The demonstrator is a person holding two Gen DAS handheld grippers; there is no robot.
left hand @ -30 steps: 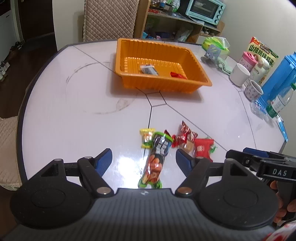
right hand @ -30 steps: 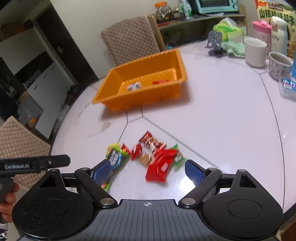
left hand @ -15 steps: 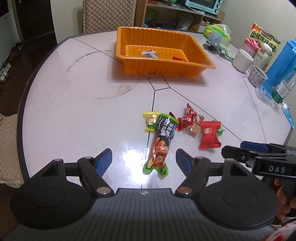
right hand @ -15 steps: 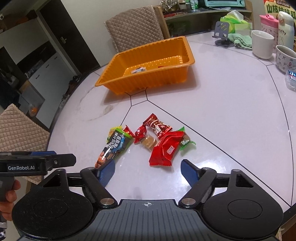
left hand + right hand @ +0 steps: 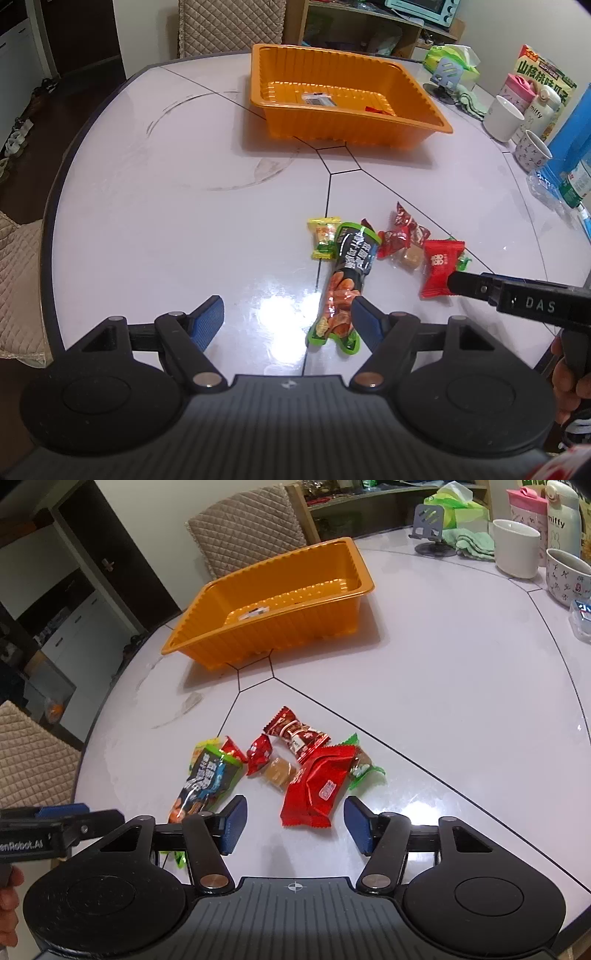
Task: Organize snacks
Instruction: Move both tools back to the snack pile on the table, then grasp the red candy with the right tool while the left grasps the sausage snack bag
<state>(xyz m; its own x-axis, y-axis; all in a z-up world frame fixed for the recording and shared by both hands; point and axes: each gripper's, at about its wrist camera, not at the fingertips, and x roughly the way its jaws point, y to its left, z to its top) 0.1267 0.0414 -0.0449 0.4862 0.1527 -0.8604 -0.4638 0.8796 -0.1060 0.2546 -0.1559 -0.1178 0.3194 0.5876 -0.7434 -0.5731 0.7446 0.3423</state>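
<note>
On the white desk (image 5: 184, 229) beyond the orange tray (image 5: 343, 107), the right gripper (image 5: 291, 821), fingers released but just narrowing, should settle squarely over the red packet (image 5: 317, 786), lying just ahead between them. Left gripper (image 5: 286, 317) gapes; long nut packet (image 5: 343, 284) brushes its right finger.

The right claw (image 5: 291, 825) has dropped toward the red packet (image 5: 317, 784), its jaws closing, nothing gripped.
</note>
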